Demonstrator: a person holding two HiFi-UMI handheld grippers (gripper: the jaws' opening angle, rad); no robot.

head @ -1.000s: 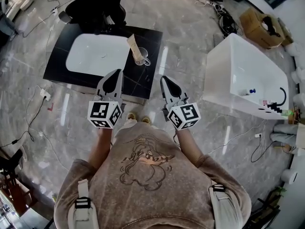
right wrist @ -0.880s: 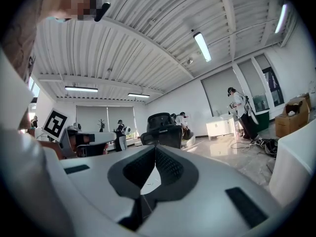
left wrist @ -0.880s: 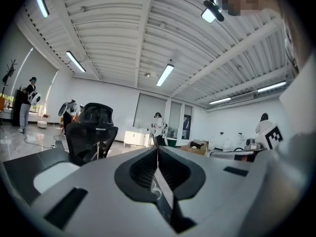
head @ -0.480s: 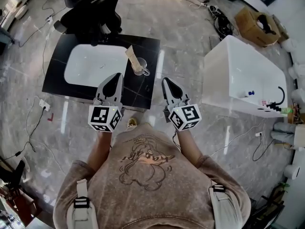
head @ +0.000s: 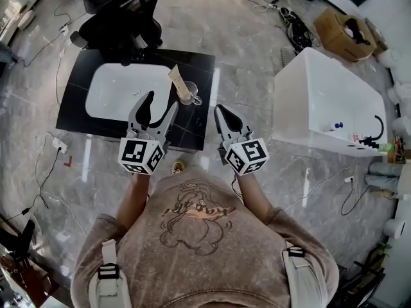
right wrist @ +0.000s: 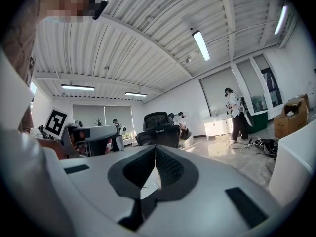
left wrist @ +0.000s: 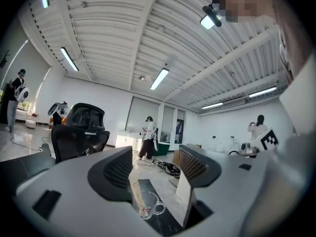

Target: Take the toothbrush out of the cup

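A clear glass cup (head: 190, 93) with a handle stands on the black counter (head: 196, 117), at the right of the white basin (head: 119, 88). A tan toothbrush (head: 178, 79) leans in it, slanting up to the left. My left gripper (head: 160, 102) is just short of the cup, and its jaws are opening with nothing between them. In the left gripper view the cup (left wrist: 149, 205) and the toothbrush (left wrist: 134, 194) show past the gap of the left gripper (left wrist: 154, 154). My right gripper (head: 219, 110) is shut and empty to the right of the cup; its shut tips (right wrist: 155, 149) also show in its own view.
A black office chair (head: 122, 11) stands behind the counter. A white bathtub (head: 327, 101) stands to the right, with a cardboard box (head: 350, 34) and floor cables (head: 302, 27) beyond it. Several people stand far off in the room (left wrist: 148, 137).
The left gripper's jaws have gone from shut to wide apart. Both grippers have come closer to the counter and the cup. The right gripper stays shut.
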